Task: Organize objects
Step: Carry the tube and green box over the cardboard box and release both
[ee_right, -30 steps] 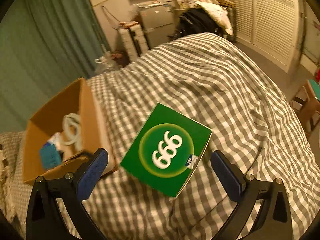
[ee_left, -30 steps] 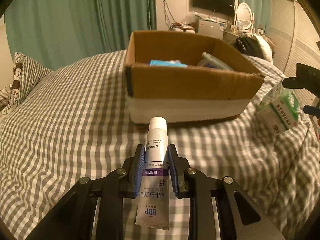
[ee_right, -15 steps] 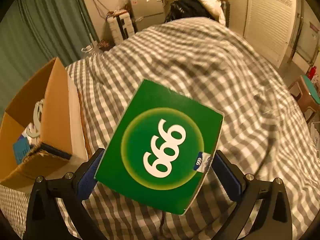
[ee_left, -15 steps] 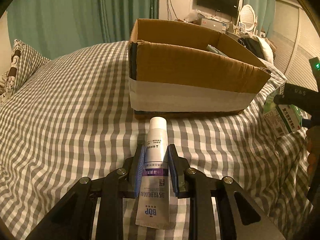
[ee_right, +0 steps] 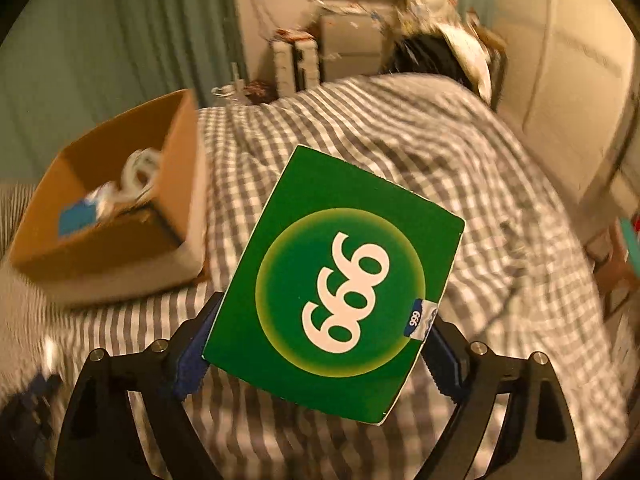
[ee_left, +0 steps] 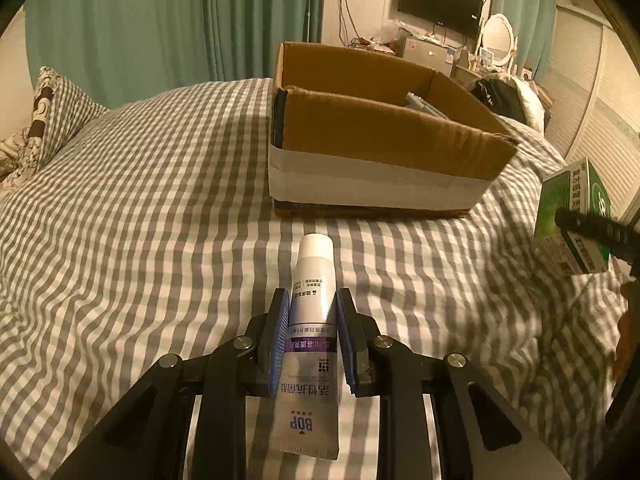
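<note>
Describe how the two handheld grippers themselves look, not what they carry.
Both match: the left gripper and right gripper have black angular linkage arms joined by round silver bolts, with ridged blue pads lining the fingers. No cables, markings or sleeves show.

light: dim warm yellow indoor glow
left view: pretty sharp, my tube (ee_left: 310,330) is crisp
right view: motion blur, cardboard box (ee_right: 116,208) smeared
edges: fisheye bending, dark corners

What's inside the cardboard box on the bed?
The cardboard box holds something blue and a whitish coiled thing, both blurred. A grey tube-like end peeks out too. The walls hide the rest.
</note>
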`<action>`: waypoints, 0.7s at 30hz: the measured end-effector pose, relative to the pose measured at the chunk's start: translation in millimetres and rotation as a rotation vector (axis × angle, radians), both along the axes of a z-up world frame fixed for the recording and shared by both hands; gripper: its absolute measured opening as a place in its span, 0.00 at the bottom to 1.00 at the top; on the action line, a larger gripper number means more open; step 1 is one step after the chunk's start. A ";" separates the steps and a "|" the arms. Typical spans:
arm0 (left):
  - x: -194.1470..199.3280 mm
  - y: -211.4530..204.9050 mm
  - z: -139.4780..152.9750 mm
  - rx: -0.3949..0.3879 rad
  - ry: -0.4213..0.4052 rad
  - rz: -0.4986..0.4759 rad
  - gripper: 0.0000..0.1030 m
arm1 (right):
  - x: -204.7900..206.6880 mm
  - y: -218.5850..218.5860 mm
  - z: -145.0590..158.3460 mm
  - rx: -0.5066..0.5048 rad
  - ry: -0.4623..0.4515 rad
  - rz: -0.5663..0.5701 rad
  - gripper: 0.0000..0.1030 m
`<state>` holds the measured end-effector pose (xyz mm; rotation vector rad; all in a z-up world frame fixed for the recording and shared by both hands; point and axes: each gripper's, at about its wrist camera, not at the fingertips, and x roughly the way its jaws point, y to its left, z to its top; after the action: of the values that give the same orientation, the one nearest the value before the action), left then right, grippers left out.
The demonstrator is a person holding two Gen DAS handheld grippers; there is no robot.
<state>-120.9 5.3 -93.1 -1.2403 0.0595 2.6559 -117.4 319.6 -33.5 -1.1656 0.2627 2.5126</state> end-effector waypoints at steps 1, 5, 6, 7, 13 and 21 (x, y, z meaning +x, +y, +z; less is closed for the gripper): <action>5.9 -0.9 3.8 0.009 -0.001 0.000 0.23 | 8.5 -8.0 4.3 0.035 0.004 0.027 0.86; 26.4 -3.2 21.8 0.022 0.007 -0.003 0.23 | 42.4 -42.3 16.9 0.125 0.020 0.136 0.85; 30.7 -3.2 26.2 0.022 0.011 -0.003 0.23 | 52.1 -53.8 20.5 0.148 0.028 0.168 0.85; 35.9 -3.3 32.3 0.026 0.015 -0.007 0.23 | 60.5 -64.3 24.5 0.161 0.036 0.203 0.85; 60.1 -2.9 69.7 0.050 0.048 -0.034 0.23 | 100.4 -95.4 54.8 0.125 0.098 0.316 0.85; 72.3 4.1 114.0 0.051 0.098 -0.084 0.23 | 122.6 -100.2 105.1 0.077 0.151 0.432 0.85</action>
<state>-48.6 9.5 20.9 -1.0676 0.0575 2.6272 5.2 219.5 71.7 -1.0983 -0.0579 2.9587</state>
